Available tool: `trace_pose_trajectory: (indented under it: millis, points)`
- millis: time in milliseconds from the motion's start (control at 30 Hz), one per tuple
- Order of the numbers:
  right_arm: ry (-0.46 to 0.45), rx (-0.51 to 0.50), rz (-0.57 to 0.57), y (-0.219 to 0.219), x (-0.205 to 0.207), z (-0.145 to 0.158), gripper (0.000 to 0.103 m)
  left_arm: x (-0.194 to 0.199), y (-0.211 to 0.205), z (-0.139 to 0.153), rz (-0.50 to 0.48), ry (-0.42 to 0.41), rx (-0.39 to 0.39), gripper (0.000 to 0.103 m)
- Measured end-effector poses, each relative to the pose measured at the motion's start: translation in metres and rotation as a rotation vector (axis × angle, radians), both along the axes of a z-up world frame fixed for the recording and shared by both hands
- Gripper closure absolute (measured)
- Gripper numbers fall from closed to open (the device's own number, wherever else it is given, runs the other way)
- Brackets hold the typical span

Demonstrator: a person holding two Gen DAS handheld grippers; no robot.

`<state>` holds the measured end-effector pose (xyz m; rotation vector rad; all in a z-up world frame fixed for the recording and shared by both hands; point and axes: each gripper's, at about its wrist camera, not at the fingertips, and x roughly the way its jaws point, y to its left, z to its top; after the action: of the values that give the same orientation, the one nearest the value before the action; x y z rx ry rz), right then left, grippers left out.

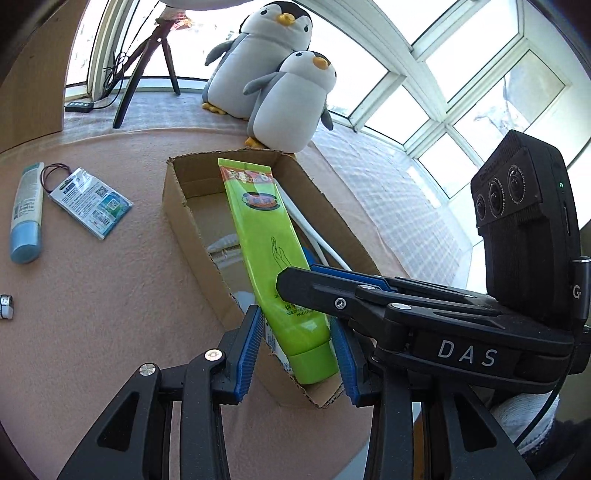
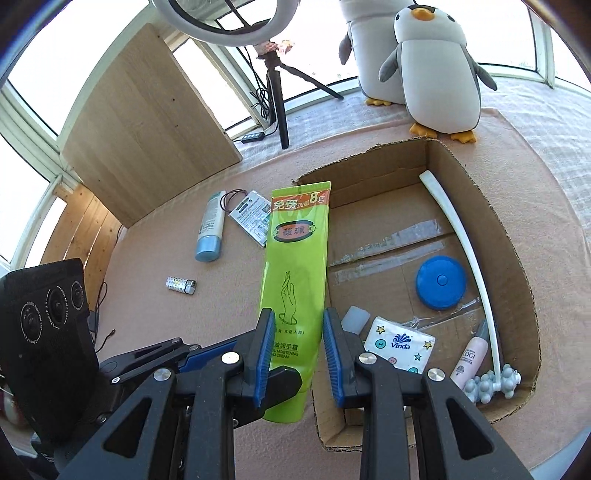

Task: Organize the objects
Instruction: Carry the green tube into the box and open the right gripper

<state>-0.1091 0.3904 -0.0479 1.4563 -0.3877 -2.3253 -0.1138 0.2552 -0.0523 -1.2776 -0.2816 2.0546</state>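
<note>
Both grippers clamp the green hand-cream tube (image 2: 295, 291): right gripper (image 2: 299, 354) on its lower body, left gripper (image 1: 299, 350) near the cap. The tube points toward twelve o'clock, above the cardboard box (image 2: 517, 266) rim.

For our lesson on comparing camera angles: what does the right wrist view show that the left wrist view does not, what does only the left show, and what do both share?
Only the right wrist view shows the box's contents: a blue round case, a Vinda tissue pack, a pink bottle and a massage roller head.

Only the left wrist view shows the larger penguin's face.

Both show the green hand cream tube gripped by both grippers, the cardboard box, the blue-capped tube and the sachet.
</note>
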Motion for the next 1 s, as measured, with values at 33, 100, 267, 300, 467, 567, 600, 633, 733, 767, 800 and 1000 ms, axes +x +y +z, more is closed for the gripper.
trace_pose_trajectory:
  millis: [33,100,267,300,467,567,600,633,733,767,800,1000]
  points:
    - [-0.001,0.001,-0.004,0.004,-0.002,-0.001,0.078,-0.002,0.004,-0.001,-0.004,-0.002,0.000,0.062]
    - [-0.003,0.001,-0.011,0.013,-0.006,-0.002,0.078,-0.005,0.011,-0.003,-0.009,-0.005,0.001,0.062]
    - [-0.007,0.003,-0.022,0.025,-0.012,-0.006,0.078,-0.010,0.022,-0.006,-0.018,-0.018,0.007,0.062]
    - [-0.008,0.003,-0.023,0.027,-0.013,-0.007,0.078,-0.011,0.023,-0.006,-0.017,-0.024,0.012,0.062]
    - [-0.005,0.008,-0.020,0.028,-0.016,-0.010,0.078,-0.016,0.022,-0.011,0.001,-0.045,-0.014,0.044]
    - [-0.022,0.000,-0.022,0.026,-0.019,-0.014,0.066,-0.019,0.014,-0.013,0.034,-0.041,-0.035,0.040]
    - [-0.023,0.004,-0.038,0.027,-0.019,-0.015,0.059,-0.019,0.012,-0.012,0.037,-0.036,-0.036,0.040]
    - [-0.018,0.007,-0.049,0.027,-0.018,-0.015,0.051,-0.019,0.010,-0.011,0.038,-0.029,-0.038,0.040]
    - [-0.011,0.001,-0.056,0.025,-0.017,-0.014,0.050,-0.019,0.005,-0.010,0.039,-0.017,-0.048,0.040]
    - [-0.012,0.005,-0.053,0.023,-0.017,-0.014,0.050,-0.018,0.003,-0.009,0.042,-0.014,-0.048,0.040]
    - [-0.011,0.009,-0.053,0.022,-0.017,-0.014,0.050,-0.017,0.001,-0.009,0.044,-0.013,-0.046,0.040]
    - [-0.010,0.008,-0.042,0.012,-0.016,-0.014,0.050,-0.012,-0.020,-0.004,0.066,-0.010,-0.054,0.040]
